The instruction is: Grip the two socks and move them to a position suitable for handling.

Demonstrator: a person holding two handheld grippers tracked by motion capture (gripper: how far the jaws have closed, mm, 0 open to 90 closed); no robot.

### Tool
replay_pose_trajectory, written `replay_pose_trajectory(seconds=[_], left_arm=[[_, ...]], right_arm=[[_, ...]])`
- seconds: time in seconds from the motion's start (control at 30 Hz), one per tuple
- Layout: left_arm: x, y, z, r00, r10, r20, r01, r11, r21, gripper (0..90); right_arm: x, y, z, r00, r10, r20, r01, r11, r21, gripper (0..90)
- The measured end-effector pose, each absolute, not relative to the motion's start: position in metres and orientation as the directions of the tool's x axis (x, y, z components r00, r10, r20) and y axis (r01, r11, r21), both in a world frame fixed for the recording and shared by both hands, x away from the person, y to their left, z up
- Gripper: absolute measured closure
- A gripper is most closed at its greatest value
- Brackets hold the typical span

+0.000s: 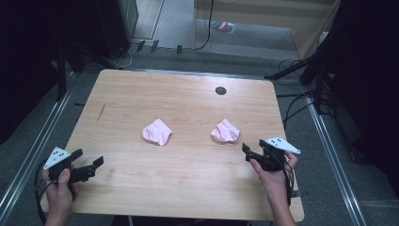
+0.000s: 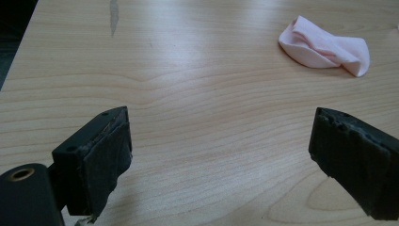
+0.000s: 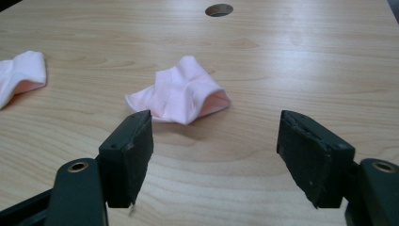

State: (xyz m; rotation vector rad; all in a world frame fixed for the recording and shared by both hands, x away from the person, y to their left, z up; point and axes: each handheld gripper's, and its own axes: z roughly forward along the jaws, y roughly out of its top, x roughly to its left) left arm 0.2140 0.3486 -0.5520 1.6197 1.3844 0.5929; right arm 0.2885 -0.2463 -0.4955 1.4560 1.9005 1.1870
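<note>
Two small crumpled pink cloths lie on the wooden table (image 1: pixel 188 188): the left cloth (image 1: pixel 157 132) and the right cloth (image 1: pixel 225 131). My left gripper (image 1: pixel 89 158) hovers low near the table's front left corner, open and empty. In the left gripper view the left gripper (image 2: pixel 221 122) has bare wood between its jaws, with the left cloth (image 2: pixel 324 47) farther off at upper right. My right gripper (image 1: pixel 248 151) sits just in front and right of the right cloth. In the right gripper view the right gripper (image 3: pixel 214 122) is open, with the right cloth (image 3: pixel 181 94) just beyond its jaws, untouched, and the other cloth (image 3: pixel 21 73) at far left.
A round cable hole (image 1: pixel 220 90) sits near the table's far edge, also seen as the hole (image 3: pixel 219 9) in the right gripper view. A dark scratch (image 1: pixel 101 113) marks the left side of the wood. Cables and stands crowd the floor around the table.
</note>
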Motion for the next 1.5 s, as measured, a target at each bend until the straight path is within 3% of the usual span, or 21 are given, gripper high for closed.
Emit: replay_pose_trajectory(seconds=[0.67, 1.1, 1.5], left_arm=[[0.214, 0.349, -0.552, 0.257, 0.947, -0.191, 0.519, 0.032, 0.854, 6.6], [0.214, 0.349, -0.552, 0.259, 0.947, -0.188, 0.521, 0.027, 0.853, 6.7], [0.215, 0.348, -0.552, 0.256, 0.948, -0.190, 0.523, 0.030, 0.852, 6.7]], right_arm=[[0.338, -0.210, -0.512, -0.339, 0.933, 0.122, 0.580, 0.105, 0.808, 29.1], [0.373, -0.194, -0.523, -0.345, 0.932, 0.111, 0.627, 0.141, 0.766, 23.3], [0.381, -0.184, -0.545, -0.357, 0.932, 0.067, 0.655, 0.198, 0.729, 20.5]])
